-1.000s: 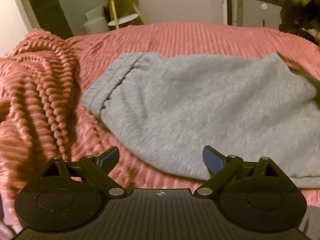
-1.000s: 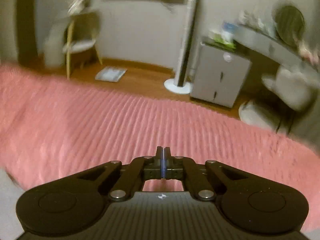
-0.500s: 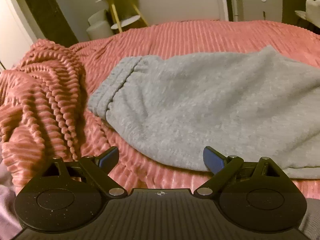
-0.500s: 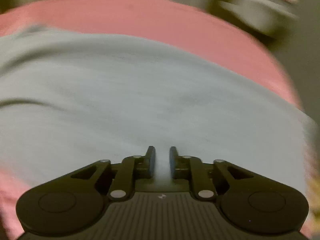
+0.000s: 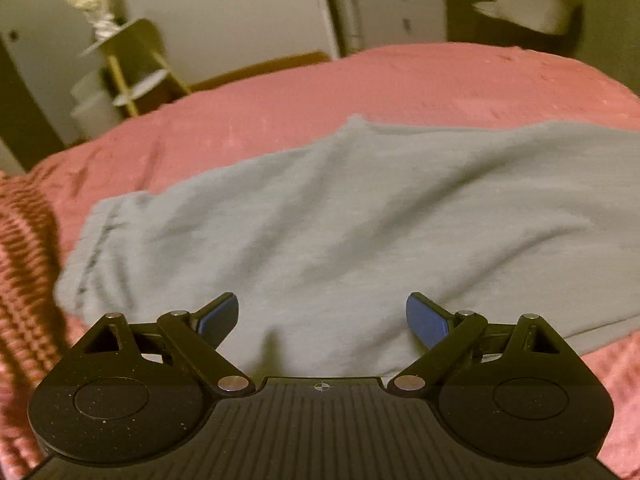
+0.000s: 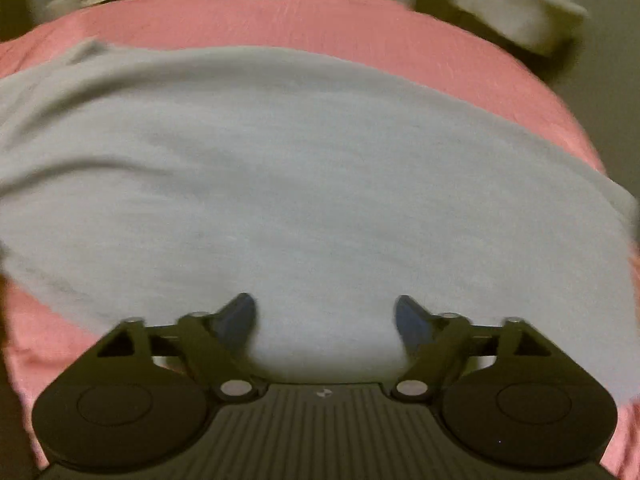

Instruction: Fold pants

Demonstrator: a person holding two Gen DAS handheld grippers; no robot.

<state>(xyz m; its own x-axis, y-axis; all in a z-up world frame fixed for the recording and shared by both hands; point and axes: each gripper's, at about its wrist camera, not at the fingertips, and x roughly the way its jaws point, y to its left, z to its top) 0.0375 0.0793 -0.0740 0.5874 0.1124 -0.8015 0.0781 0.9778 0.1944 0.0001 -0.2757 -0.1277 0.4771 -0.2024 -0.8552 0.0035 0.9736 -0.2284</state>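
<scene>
With the grey pants (image 5: 360, 216) spread across the pink bed (image 5: 400, 80), both the left gripper (image 5: 322, 316) and right gripper (image 6: 325, 314) hover spread wide and empty over the near edge, seemingly about to pinch it for a fold.
</scene>
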